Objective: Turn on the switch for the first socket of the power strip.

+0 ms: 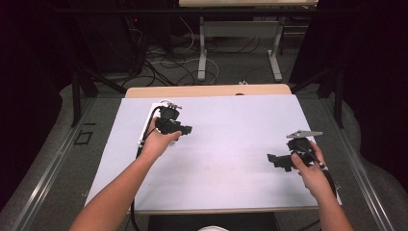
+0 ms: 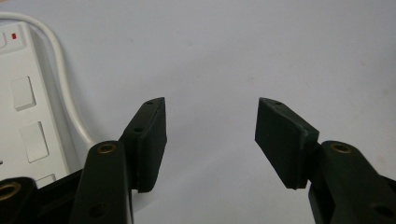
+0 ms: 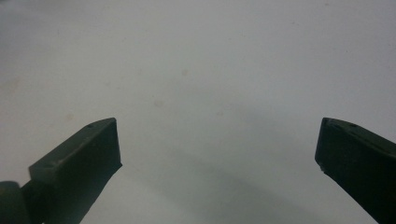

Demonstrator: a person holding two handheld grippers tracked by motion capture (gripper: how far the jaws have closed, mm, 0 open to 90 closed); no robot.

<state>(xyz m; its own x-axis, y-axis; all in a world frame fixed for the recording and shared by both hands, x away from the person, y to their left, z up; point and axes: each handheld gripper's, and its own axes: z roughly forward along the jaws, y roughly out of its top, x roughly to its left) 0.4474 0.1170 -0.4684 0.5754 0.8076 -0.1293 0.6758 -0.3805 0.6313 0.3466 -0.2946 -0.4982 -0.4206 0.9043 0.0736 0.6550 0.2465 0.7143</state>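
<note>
We see the white power strip (image 1: 146,126) lying at the left rear of the tabletop (image 1: 226,159), its long side running away from the person; in the left gripper view the power strip (image 2: 23,112) fills the left edge, showing a small red indicator at its top and pale square socket covers down its face. Its white cable (image 2: 63,79) curves along the strip's side and passes behind the near jaw. Just beside the strip, the left gripper (image 1: 185,130) is held in the person's left hand (image 1: 156,142), pointing toward the middle of the tabletop — away from the strip. Its jaws stand released, parted about halfway, and we see nothing between them but bare white surface; the left gripper (image 2: 210,140) touches neither strip nor cable with its pads. Well apart, at the right side of the tabletop, the right gripper (image 1: 275,160) rests in the person's right hand (image 1: 310,171), pointing left toward the centre, with the grey three-cornered plate above it. In its own view the right gripper (image 3: 217,158) has its jaws spread wide — released, with only the plain white sheet between them. Beyond the far edge of the tabletop we see a wooden strip, grey floor with loose cables, and the legs of another table
</note>
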